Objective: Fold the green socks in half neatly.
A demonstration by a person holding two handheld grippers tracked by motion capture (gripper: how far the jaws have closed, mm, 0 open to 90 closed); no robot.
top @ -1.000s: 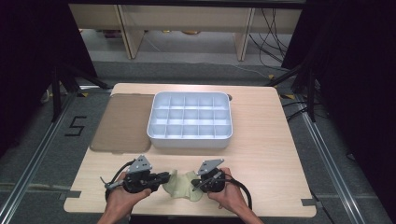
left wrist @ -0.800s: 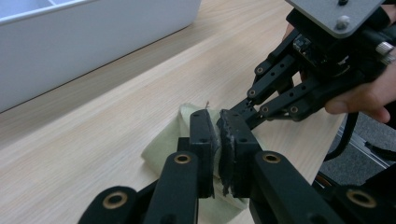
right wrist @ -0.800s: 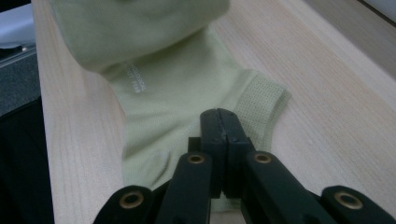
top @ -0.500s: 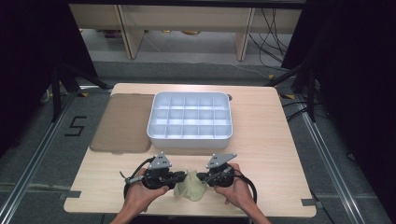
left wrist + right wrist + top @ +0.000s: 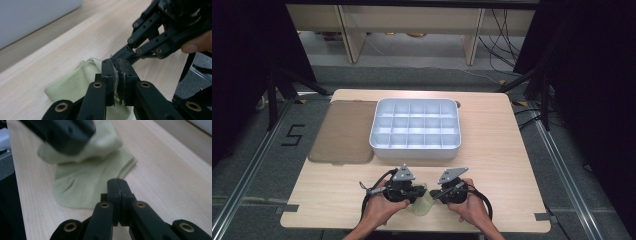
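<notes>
Pale green cloth [image 5: 424,204] lies crumpled on the desk [image 5: 492,150] near its front edge, between my two tongs. My left tongs [image 5: 117,75] are clamped on a fold of it; my right tongs [image 5: 117,187] are closed with nothing between them, just beside the cloth's edge.

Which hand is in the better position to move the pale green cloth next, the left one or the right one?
Probably the left. The left tongs are shut on an edge of the pale green cloth. The right tongs are shut too, but with nothing between them, at the cloth's edge on the table.
</notes>
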